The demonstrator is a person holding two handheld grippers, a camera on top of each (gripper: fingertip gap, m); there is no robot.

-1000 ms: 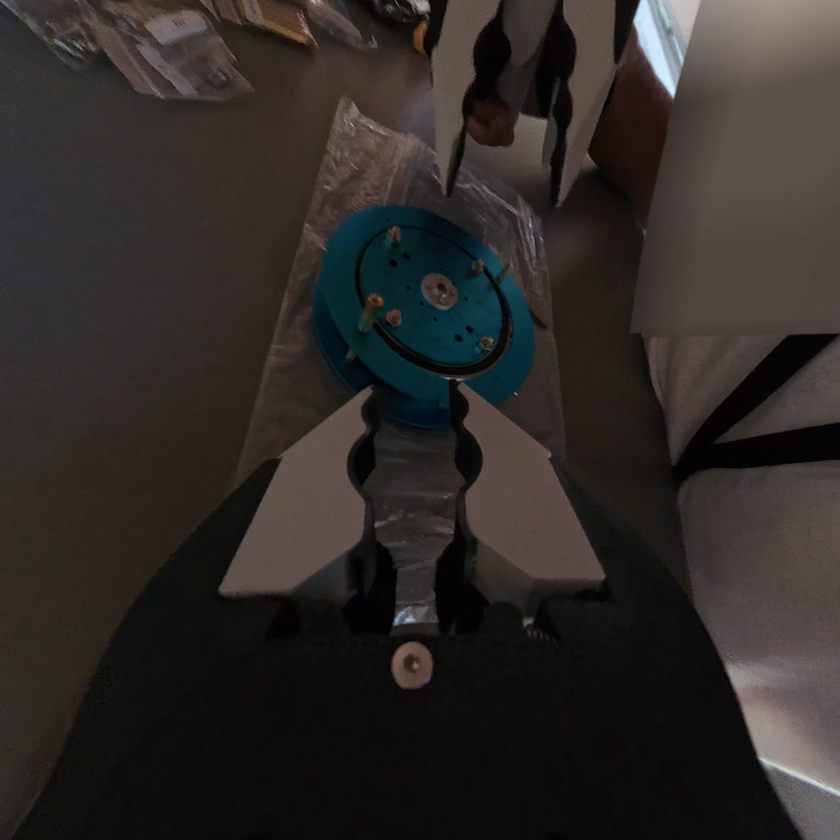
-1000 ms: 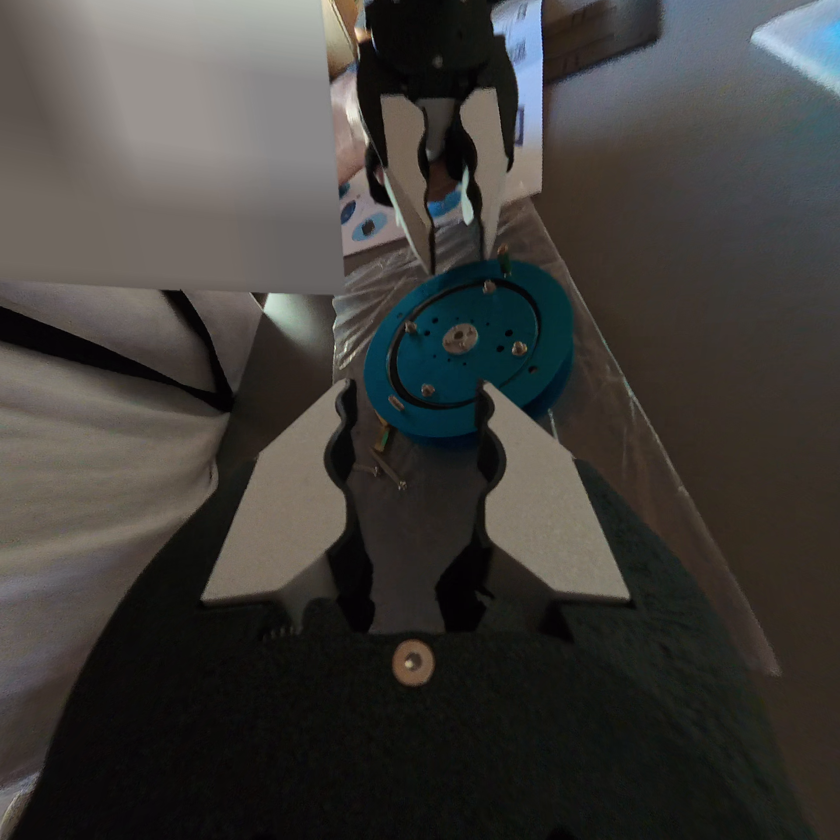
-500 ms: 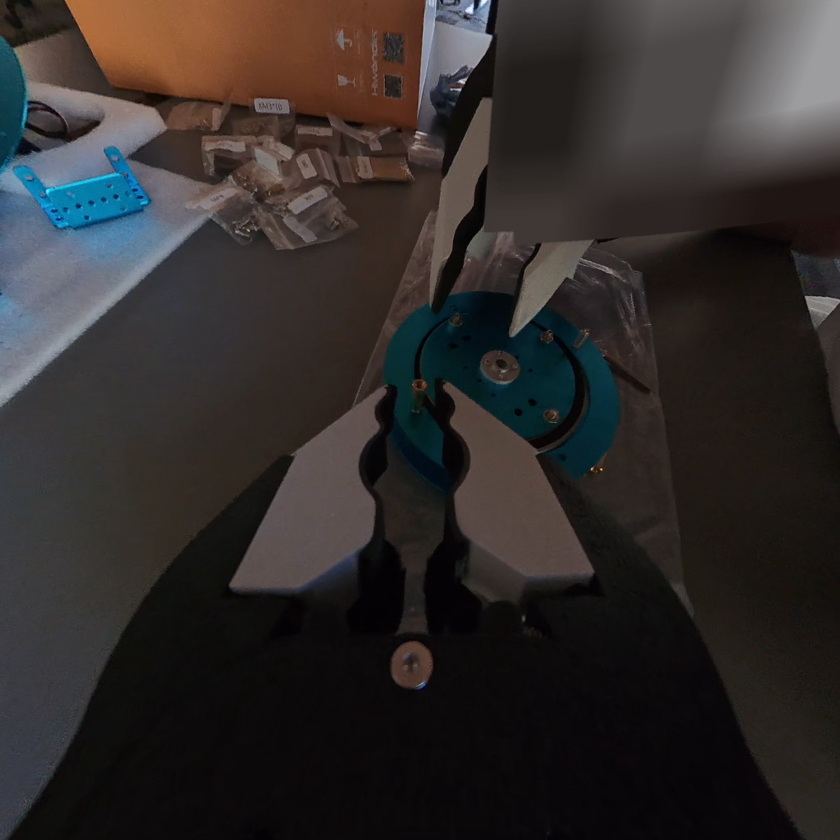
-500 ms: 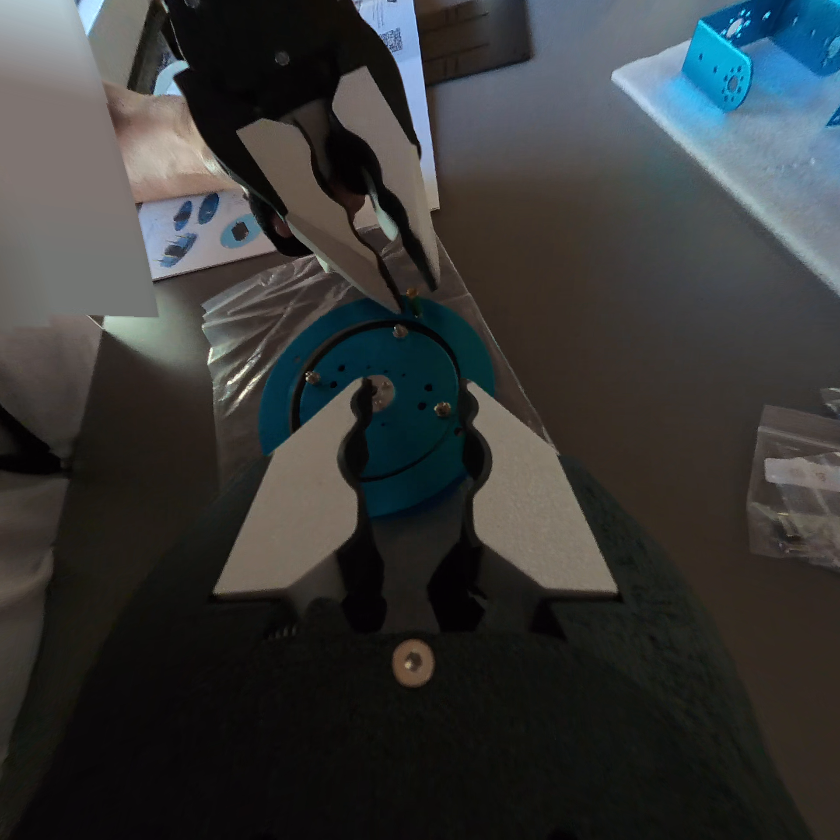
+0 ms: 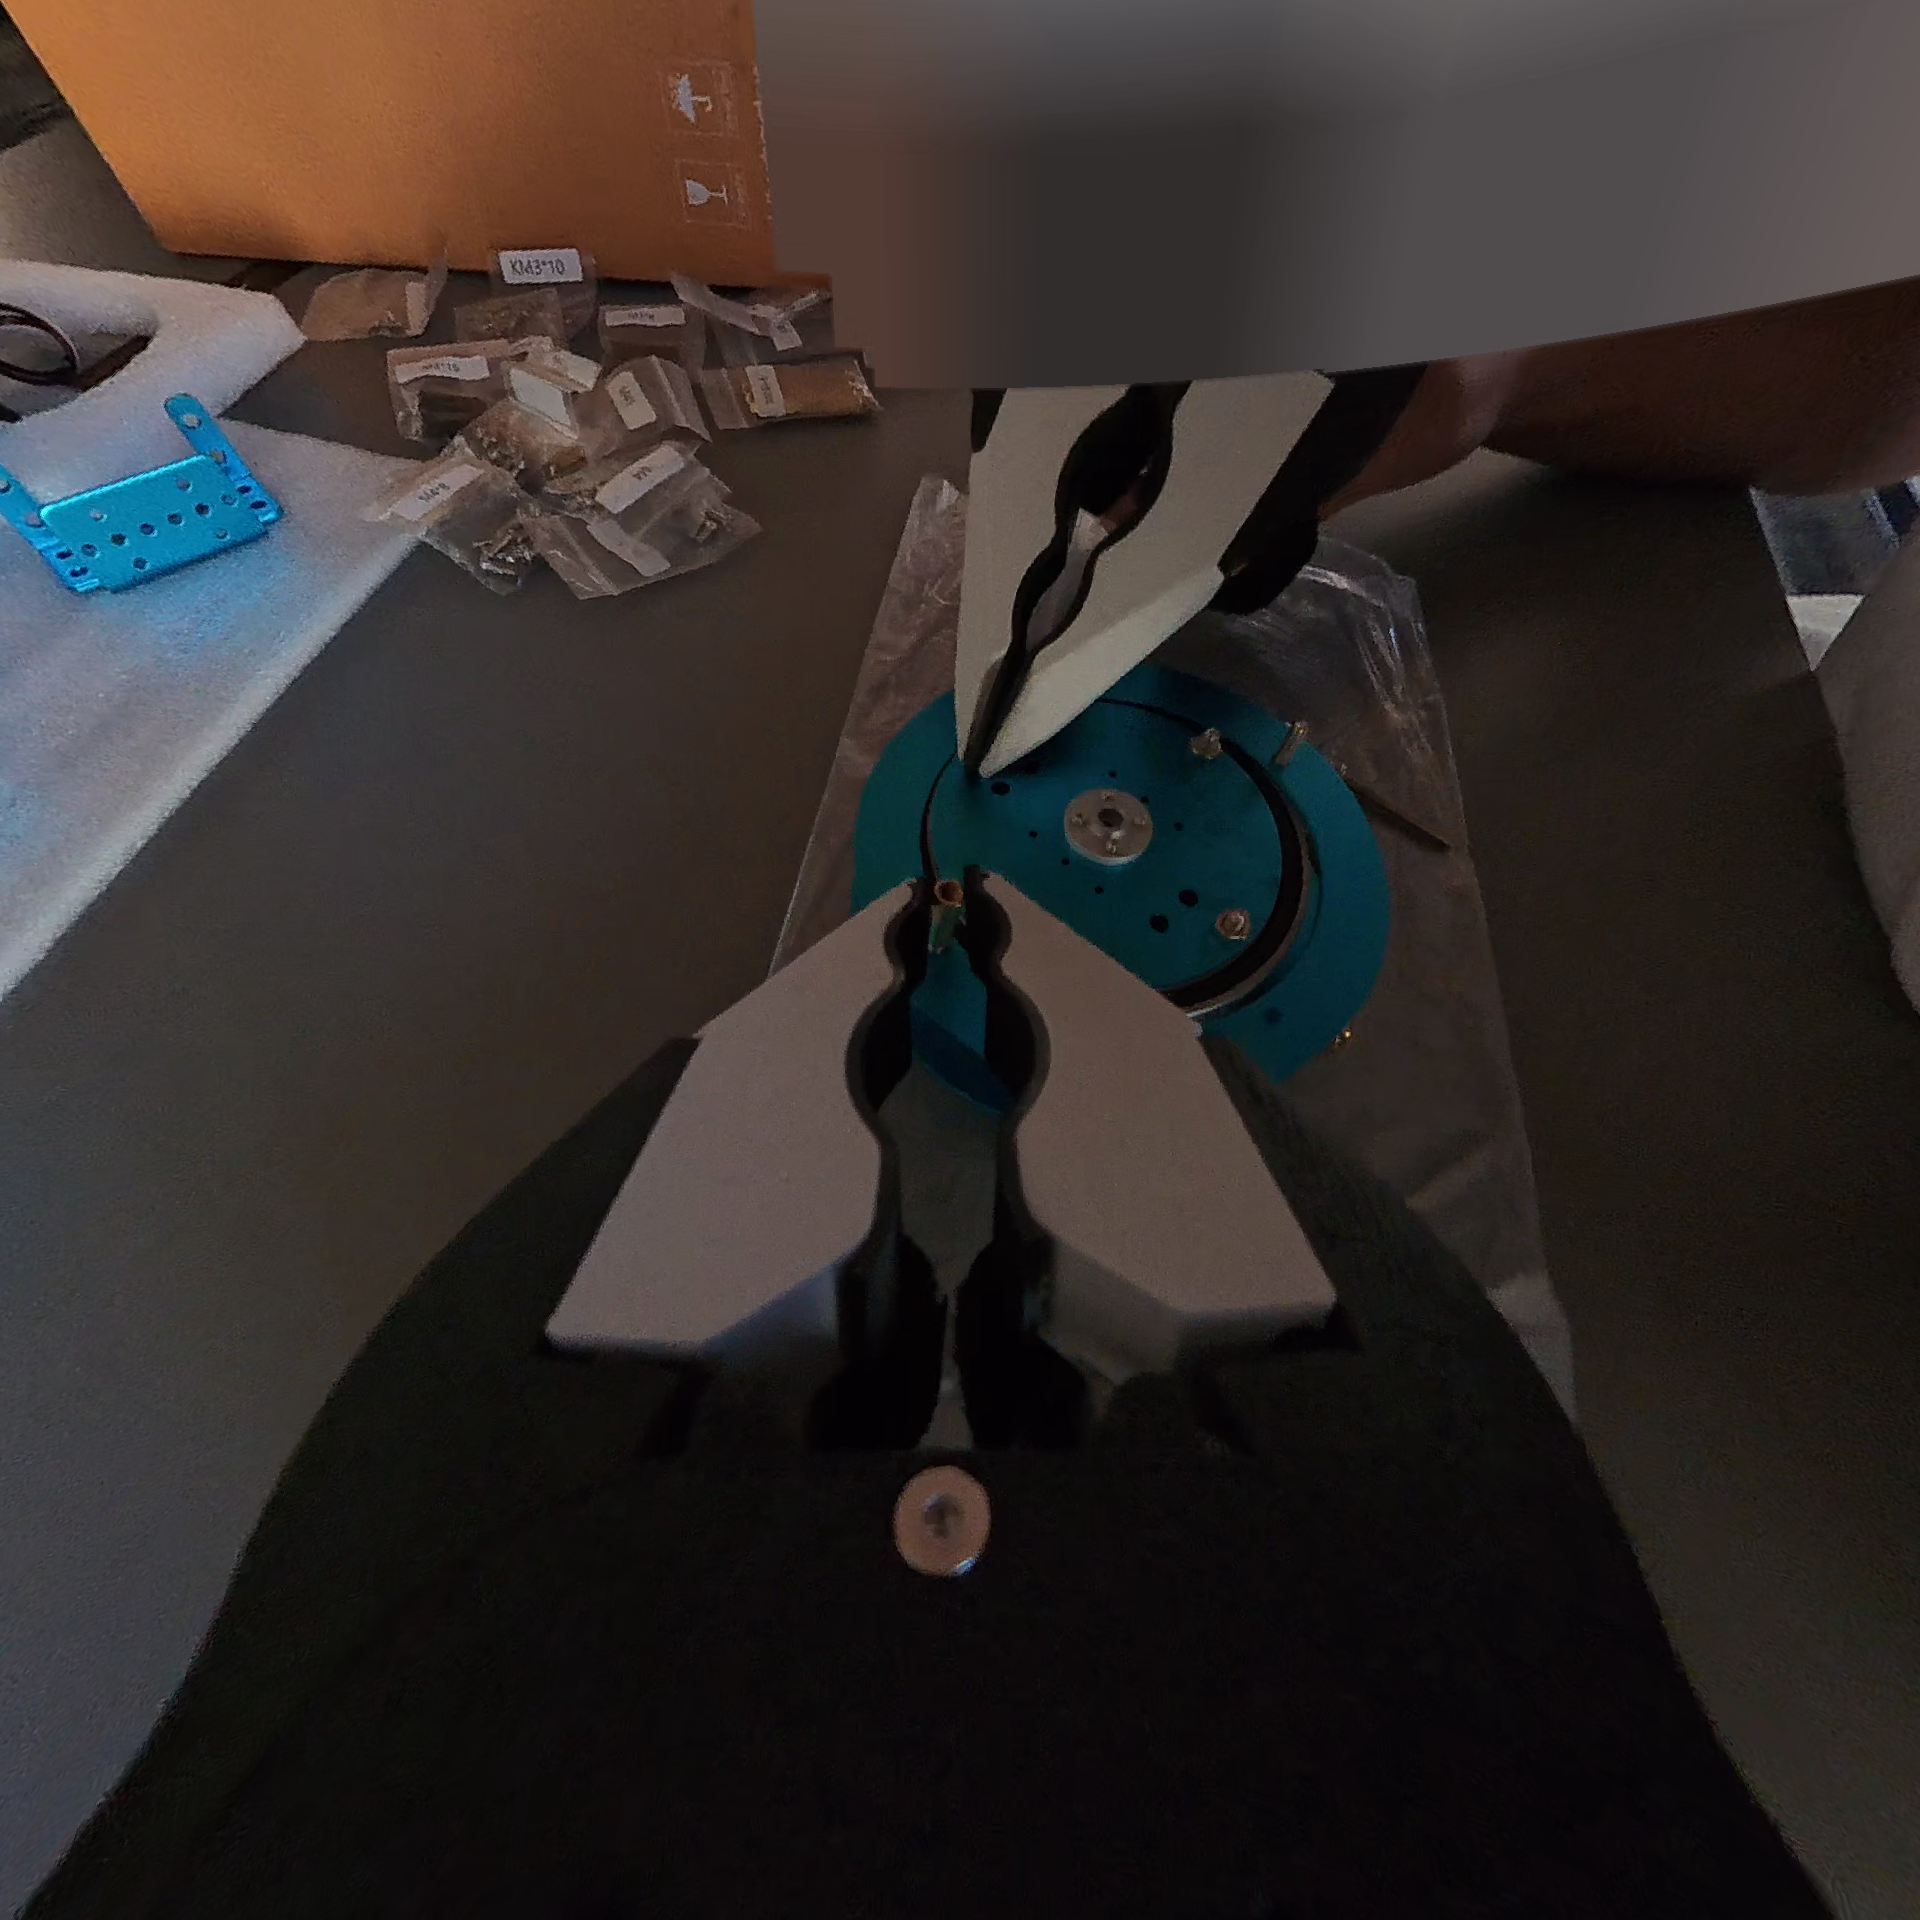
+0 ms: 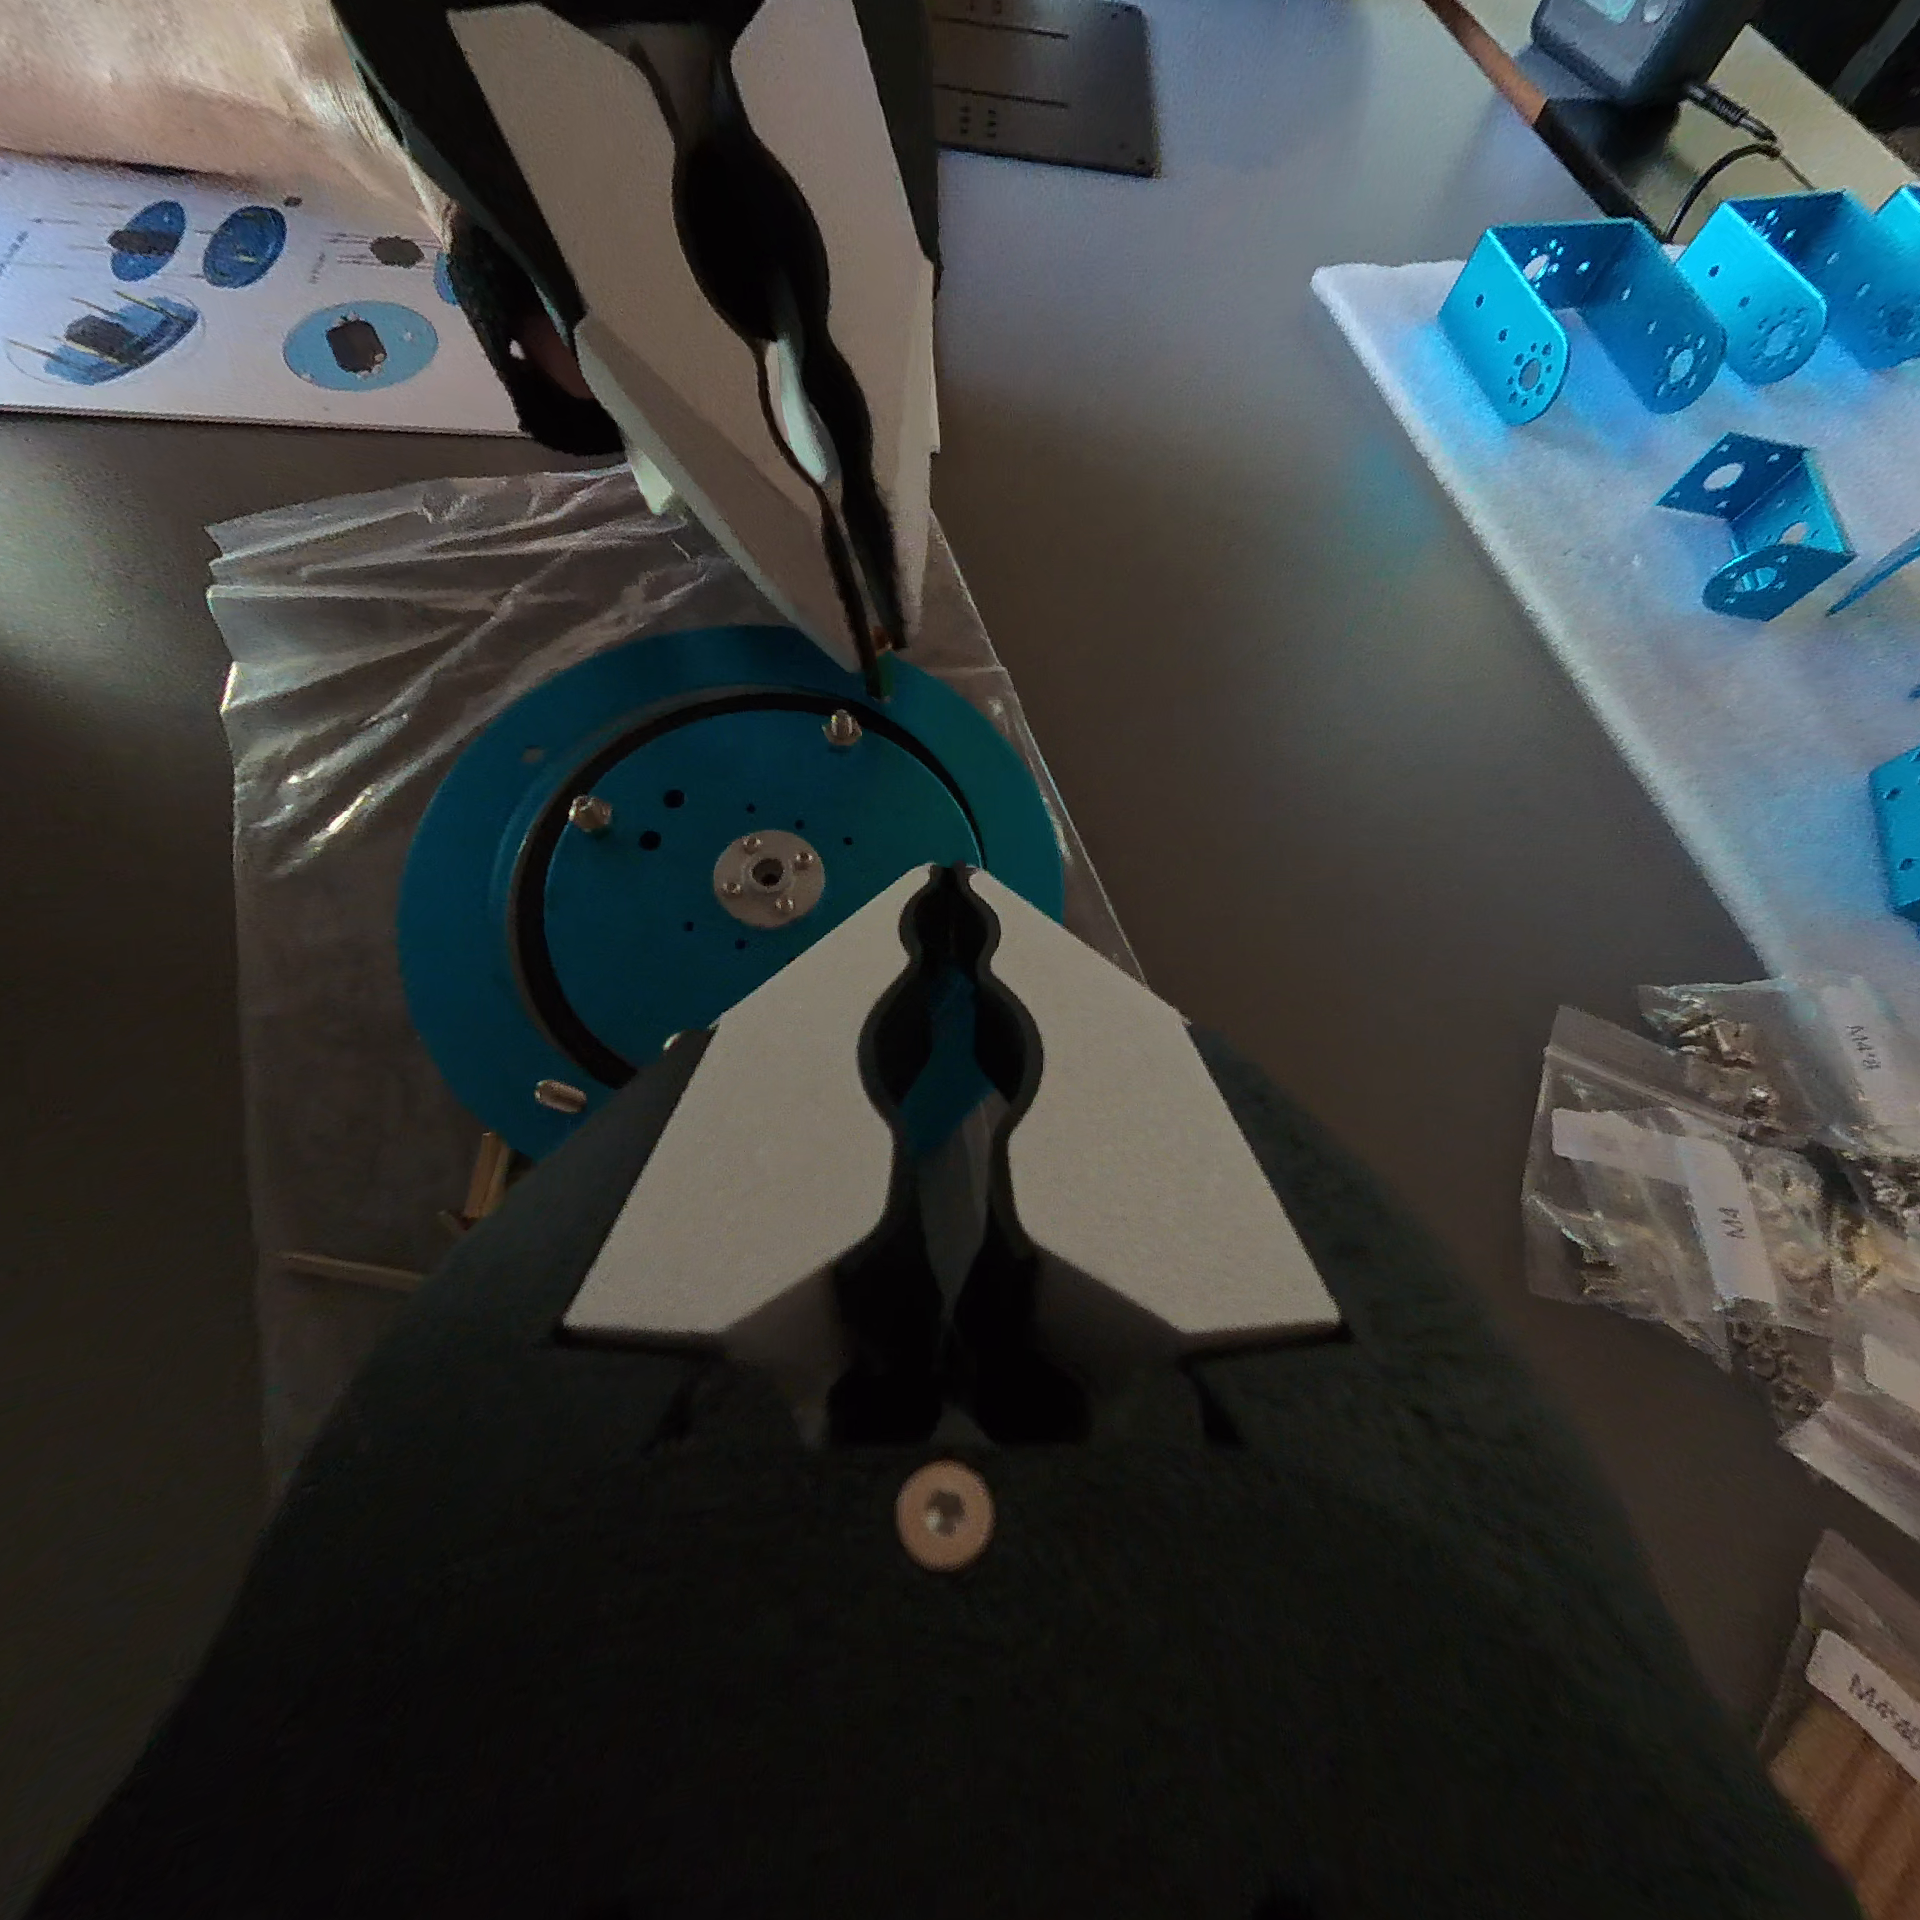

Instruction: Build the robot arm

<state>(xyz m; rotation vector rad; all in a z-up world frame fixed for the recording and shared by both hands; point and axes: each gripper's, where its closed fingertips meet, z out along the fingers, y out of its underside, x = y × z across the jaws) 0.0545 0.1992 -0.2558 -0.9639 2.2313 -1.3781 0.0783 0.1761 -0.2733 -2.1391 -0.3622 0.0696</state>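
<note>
A blue round plate assembly (image 5: 1195, 904) with a silver hub and short brass standoffs lies on a clear plastic bag (image 5: 1434, 1091) on the dark table. My left gripper (image 5: 948, 891) is shut on a tall brass standoff (image 5: 943, 914) that stands upright at the plate's near-left rim. The right wrist view shows that gripper (image 6: 878, 644) from the front, with the standoff (image 6: 881, 675) sticking out below its tips. My right gripper (image 6: 951, 873) is shut, tips down at the edge of the inner disc (image 6: 644, 935). Nothing shows between its tips. It also shows in the left wrist view (image 5: 979, 764).
Small bags of screws (image 5: 582, 468) lie before an orange cardboard box (image 5: 416, 125). A blue bracket (image 5: 145, 520) rests on white foam at the left. More blue brackets (image 6: 1662, 312), screw bags (image 6: 1714, 1195), a printed sheet (image 6: 208, 291) and loose standoffs (image 6: 483, 1184) surround the plate. Left tips to right tips: about 5 cm. About 5 cm separates my right fingertips from the inner disc (image 6: 644, 935). My left wrist view (image 5: 1208, 829) looks at it from another angle.
Both grippers closed. The left one came together on the tall brass standoff at the plate's rim. The right one moved over the plate and shut with its tips at the inner disc's edge.
</note>
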